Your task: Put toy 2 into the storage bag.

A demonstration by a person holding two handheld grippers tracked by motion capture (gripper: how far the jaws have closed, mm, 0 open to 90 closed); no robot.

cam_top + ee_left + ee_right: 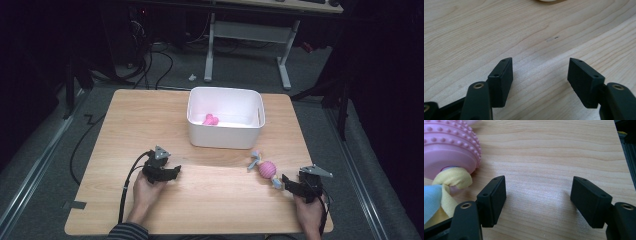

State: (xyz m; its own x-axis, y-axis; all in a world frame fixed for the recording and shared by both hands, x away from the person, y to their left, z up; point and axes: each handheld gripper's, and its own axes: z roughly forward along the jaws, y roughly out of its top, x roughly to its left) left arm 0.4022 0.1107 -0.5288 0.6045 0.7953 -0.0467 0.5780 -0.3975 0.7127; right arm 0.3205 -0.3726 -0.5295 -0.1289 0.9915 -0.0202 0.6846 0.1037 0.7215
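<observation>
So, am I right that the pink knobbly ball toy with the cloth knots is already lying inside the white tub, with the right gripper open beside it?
Not quite: the ball toy lies on the table in front of the white tub, as the high view shows. The right gripper is indeed open beside it, nothing between its fingers.

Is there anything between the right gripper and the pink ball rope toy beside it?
Nothing visible. The right gripper stands open over bare table, and the pink ball rope toy lies just off its one jaw, its knotted cloth end close beside that jaw.
</observation>
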